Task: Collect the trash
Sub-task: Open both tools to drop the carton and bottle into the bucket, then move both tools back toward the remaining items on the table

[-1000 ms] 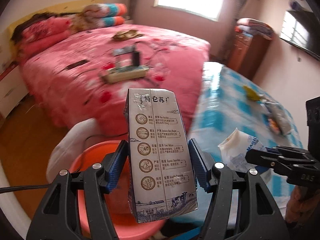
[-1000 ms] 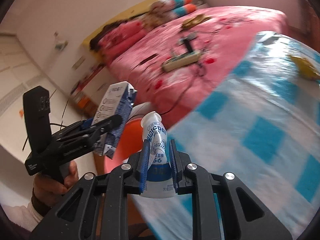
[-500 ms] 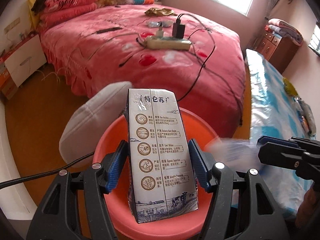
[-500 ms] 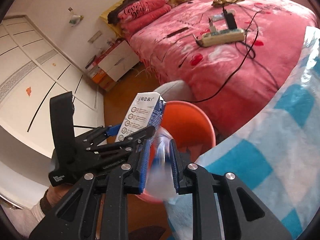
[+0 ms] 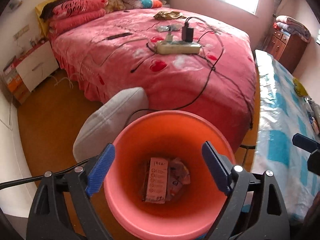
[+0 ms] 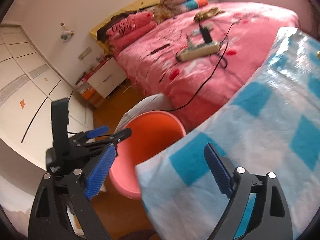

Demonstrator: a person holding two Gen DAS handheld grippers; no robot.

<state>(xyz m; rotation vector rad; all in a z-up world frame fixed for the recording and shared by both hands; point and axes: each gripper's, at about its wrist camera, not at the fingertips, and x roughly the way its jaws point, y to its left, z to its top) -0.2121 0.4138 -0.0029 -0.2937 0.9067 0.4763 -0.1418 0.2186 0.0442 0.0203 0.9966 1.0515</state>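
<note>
R gripper (image 6: 160, 172) jaws just opened, empty, over table (image 6: 250, 140) edge; bucket (image 6: 152, 132) below-left.

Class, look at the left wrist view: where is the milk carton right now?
The milk carton lies at the bottom of the orange bin, low in the centre of the left wrist view, beside a crumpled wrapper on its right.

**Surface Findings**

The bin (image 5: 170, 216) is showing smooth, slightly glossy orange plastic. The carton (image 5: 157, 180) inside is looking like printed matt card. The left gripper (image 5: 158, 170) is presenting matt black plastic, ribbed blue pads (image 5: 100, 170) and shiny metal screws. The tablecloth (image 6: 260, 140) is gleaming like plastic film. The bedspread (image 5: 160, 70) is appearing as soft cloth.
</note>
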